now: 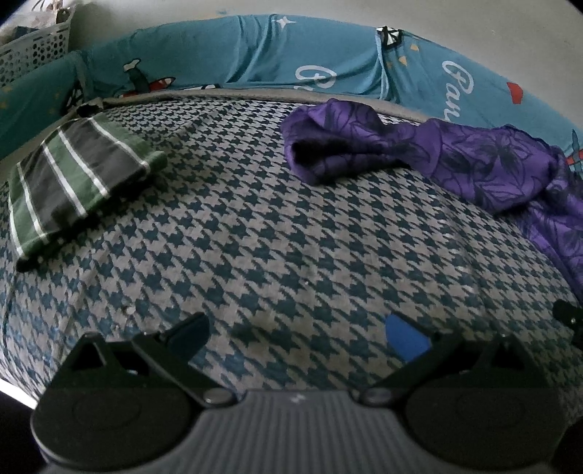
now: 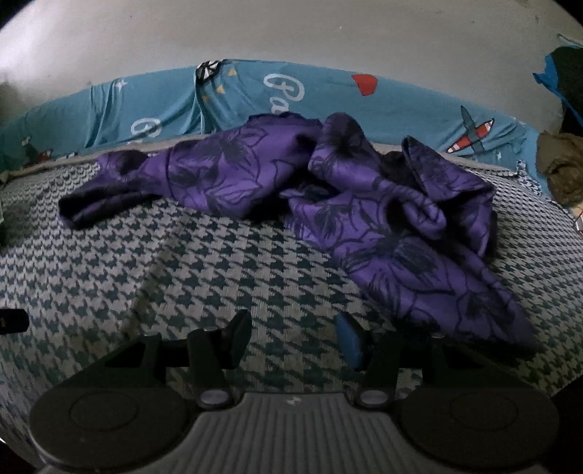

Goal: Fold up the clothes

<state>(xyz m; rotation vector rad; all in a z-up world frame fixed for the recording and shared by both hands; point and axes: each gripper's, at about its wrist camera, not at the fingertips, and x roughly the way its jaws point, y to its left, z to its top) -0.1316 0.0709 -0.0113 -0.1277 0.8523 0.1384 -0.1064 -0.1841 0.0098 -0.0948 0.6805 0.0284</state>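
Dim room, plain pale wall [image 2: 328, 32], houndstooth-covered surface [image 1: 277, 233], teal printed sheet [image 1: 226, 54] behind, perhaps a perforated basket [image 1: 32, 54] at left.

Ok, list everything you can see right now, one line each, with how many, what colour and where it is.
Purple garment: one, purple with a dark flower print, crumpled, far right of the mat.
Striped garment: one, green and dark grey with white stripes, folded, far left of the mat.
Mat: one, grey and dark blue houndstooth, under both garments.
Sheet: one, teal with cartoon prints and white lettering, behind the mat.
Basket: one, pale, perforated, top left corner.
Olive cloth: one, bundled, right edge.
Wall: pale, behind the sheet.
Left hand-held gripper: one, black, open, empty, over the mat.
Right hand-held gripper: one, black, open, empty, near the purple garment.
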